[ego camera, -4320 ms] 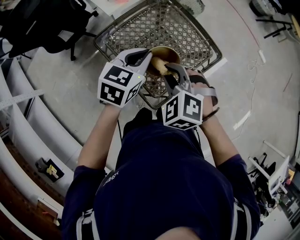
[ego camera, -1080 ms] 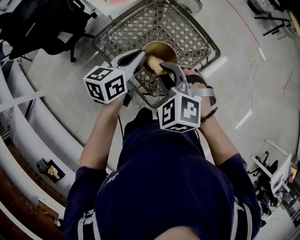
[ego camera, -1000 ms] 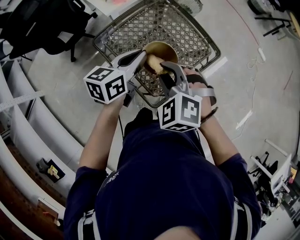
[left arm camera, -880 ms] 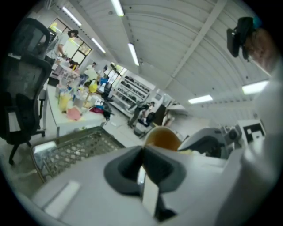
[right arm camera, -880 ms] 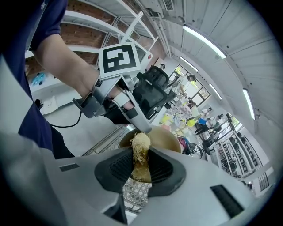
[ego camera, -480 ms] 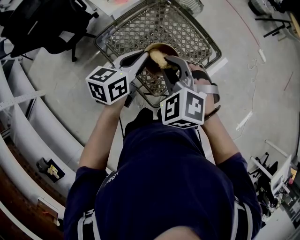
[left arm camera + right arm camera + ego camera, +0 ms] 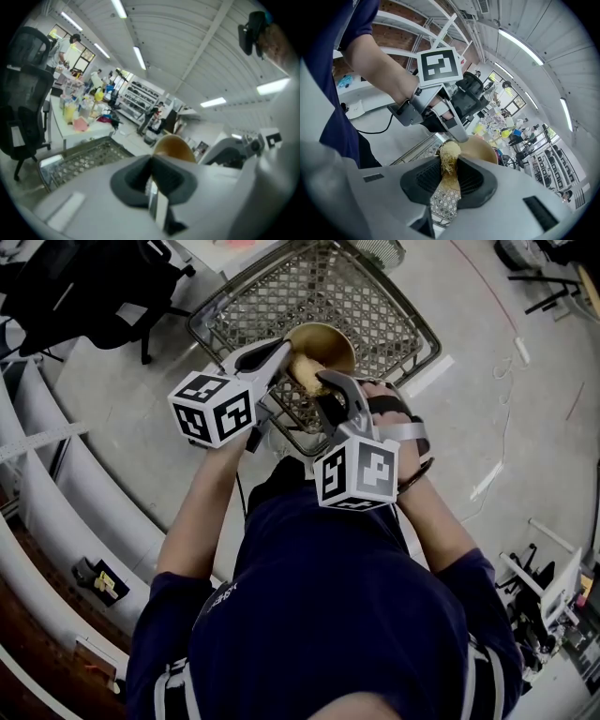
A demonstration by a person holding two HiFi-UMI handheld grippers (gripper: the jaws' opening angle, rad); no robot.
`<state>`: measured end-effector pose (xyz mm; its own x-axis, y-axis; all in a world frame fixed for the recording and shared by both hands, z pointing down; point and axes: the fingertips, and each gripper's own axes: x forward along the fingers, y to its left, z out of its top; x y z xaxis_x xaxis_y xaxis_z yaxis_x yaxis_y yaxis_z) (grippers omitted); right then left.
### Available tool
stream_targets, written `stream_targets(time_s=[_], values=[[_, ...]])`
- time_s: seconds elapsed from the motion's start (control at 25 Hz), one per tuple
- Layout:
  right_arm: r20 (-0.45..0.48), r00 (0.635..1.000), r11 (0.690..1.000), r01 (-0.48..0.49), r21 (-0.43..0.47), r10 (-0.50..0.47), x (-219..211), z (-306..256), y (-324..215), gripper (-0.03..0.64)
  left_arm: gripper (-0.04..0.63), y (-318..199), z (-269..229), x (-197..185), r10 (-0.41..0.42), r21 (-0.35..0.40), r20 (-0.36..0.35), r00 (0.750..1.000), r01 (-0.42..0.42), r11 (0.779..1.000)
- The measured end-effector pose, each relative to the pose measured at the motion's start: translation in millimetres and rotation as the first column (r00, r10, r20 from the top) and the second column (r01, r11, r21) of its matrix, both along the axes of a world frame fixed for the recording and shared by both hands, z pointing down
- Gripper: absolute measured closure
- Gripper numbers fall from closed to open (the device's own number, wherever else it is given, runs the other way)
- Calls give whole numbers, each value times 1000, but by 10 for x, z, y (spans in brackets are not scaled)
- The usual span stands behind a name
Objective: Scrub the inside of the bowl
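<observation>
Bowl (image 7: 323, 339) seemingly pinched by closed left fingers (image 7: 267, 354); right fingers (image 7: 339, 396) clamp scrubber (image 7: 450, 157).

One bowl (image 7: 325, 337), one scrubber (image 7: 304, 370), one basket (image 7: 375, 294)

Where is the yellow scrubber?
Head view, centre top: the scrubber is clamped in the right gripper, at the near rim of the bowl, above the mesh basket.

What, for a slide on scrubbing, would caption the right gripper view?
Right gripper clamps a yellow scrubber at the bowl, whose rim the left gripper pinches, above a mesh basket.
</observation>
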<state>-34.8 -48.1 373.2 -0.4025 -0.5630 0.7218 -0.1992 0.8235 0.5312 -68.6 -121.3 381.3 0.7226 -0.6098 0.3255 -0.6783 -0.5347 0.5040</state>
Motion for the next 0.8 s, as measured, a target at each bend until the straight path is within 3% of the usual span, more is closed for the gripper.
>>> stream_targets(time_s=[0.4,0.8], values=[[23,999,999,44,-6,-44,-20,-54,119,540,583,-65,22,-97,-19,2,15,1000,19,1000],[27,1000,1000,2,-13,-1,211,-88,91,540,581,-101,64,-106,-22,1,42,999,22,1000]])
